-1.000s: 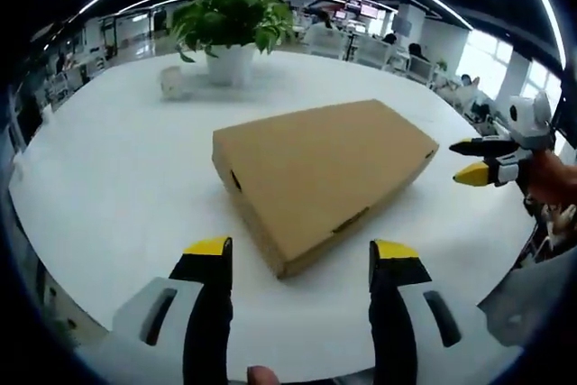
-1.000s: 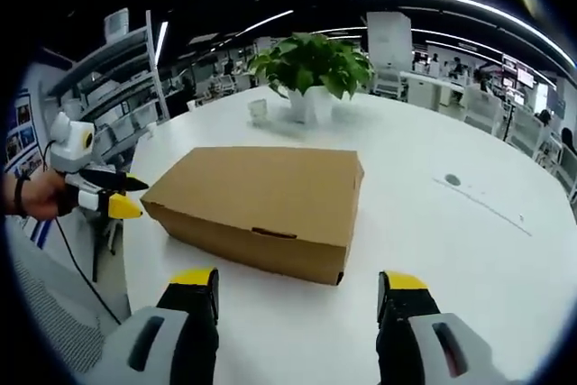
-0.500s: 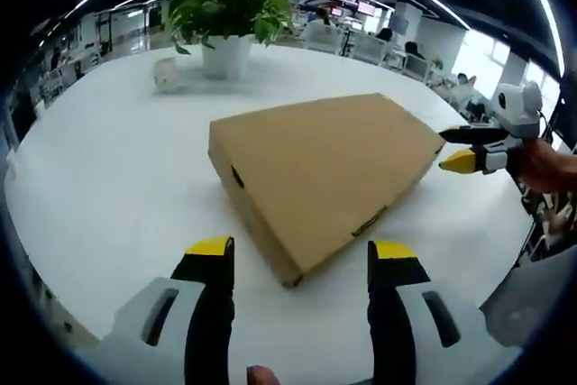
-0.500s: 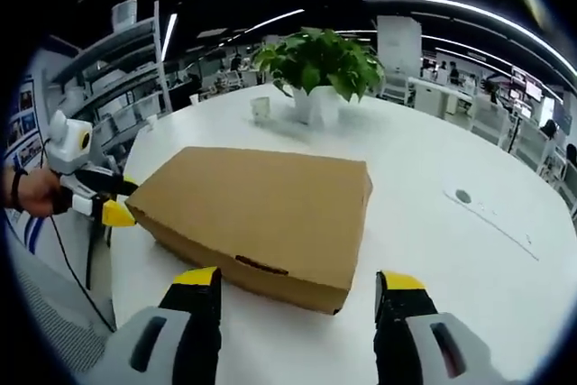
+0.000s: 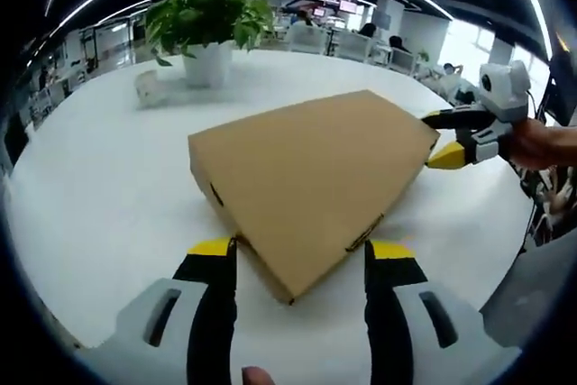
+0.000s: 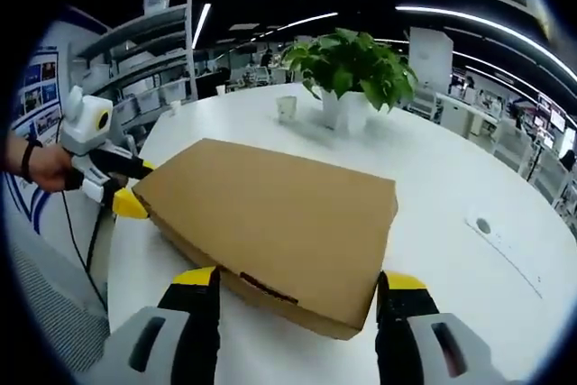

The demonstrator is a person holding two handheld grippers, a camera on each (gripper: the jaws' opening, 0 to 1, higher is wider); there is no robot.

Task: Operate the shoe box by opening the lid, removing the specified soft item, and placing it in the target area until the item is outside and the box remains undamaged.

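A closed brown cardboard shoe box (image 5: 311,187) lies flat on the white round table (image 5: 90,187). In the left gripper view my left gripper (image 5: 302,254) is open, and the box's near corner reaches in between its yellow-tipped jaws. At the right of that view, my right gripper (image 5: 435,137) is open at the box's far corner, one jaw above the lid edge and one below. In the right gripper view the box (image 6: 279,214) sits just ahead of my open right gripper (image 6: 300,281). The left gripper (image 6: 142,188) straddles the box's left corner there.
A potted green plant (image 5: 203,29) and a small white cup (image 5: 144,87) stand at the far side of the table; the right gripper view shows the same plant (image 6: 352,69) and cup (image 6: 287,108). A round grommet (image 6: 484,225) sits in the tabletop at right. Office shelves (image 6: 153,51) stand beyond the table edge.
Both grippers have closed in on the box from opposite corners. The box now fills more of each view, and its lid stays shut.
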